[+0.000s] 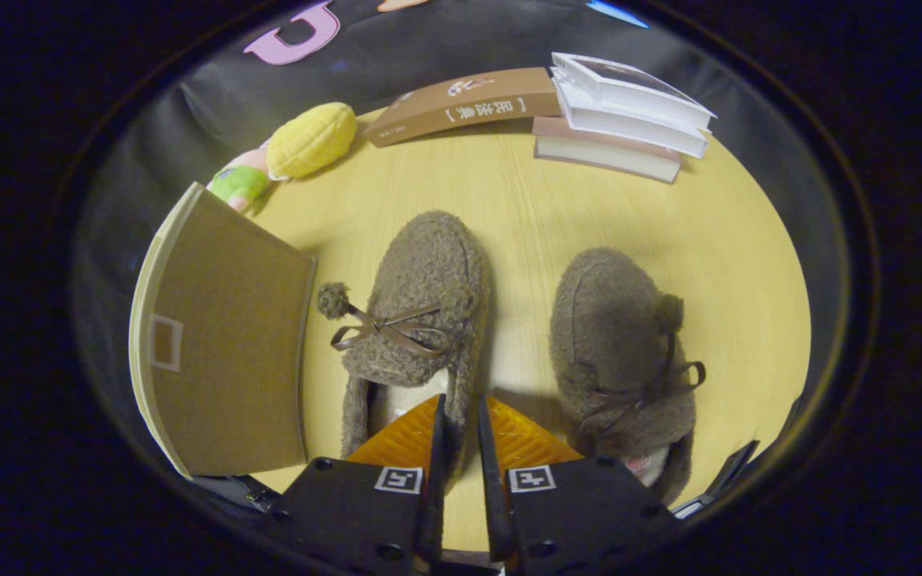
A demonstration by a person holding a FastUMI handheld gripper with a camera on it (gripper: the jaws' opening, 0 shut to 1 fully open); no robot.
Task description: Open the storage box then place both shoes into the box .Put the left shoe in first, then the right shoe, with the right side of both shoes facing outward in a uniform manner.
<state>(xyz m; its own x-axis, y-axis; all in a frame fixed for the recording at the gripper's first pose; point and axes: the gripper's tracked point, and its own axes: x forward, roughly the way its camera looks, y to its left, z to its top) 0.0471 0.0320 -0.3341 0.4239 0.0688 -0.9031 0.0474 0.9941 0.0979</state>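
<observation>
Two fuzzy brown slippers with ribbon bows and pompoms lie side by side on the wooden table (525, 208), toes pointing away from me. My gripper (461, 424) is at the heel end of the left-hand shoe (421, 296). Its fingers are nearly together, with the right side wall of that shoe's opening pinched between them; one finger is inside the opening and the other outside. The other shoe (617, 336) lies free just to the right of the fingers. The storage box (225, 352), brown-faced with cream edges, stands left of the shoes. I cannot tell whether it is open.
Beyond the shoes, a stack of books (629, 112) and a long brown book (465, 104) lie along the table's far edge. A yellow and green plush toy (309, 140) sits beyond the box. Bare wood lies between the shoes and the books.
</observation>
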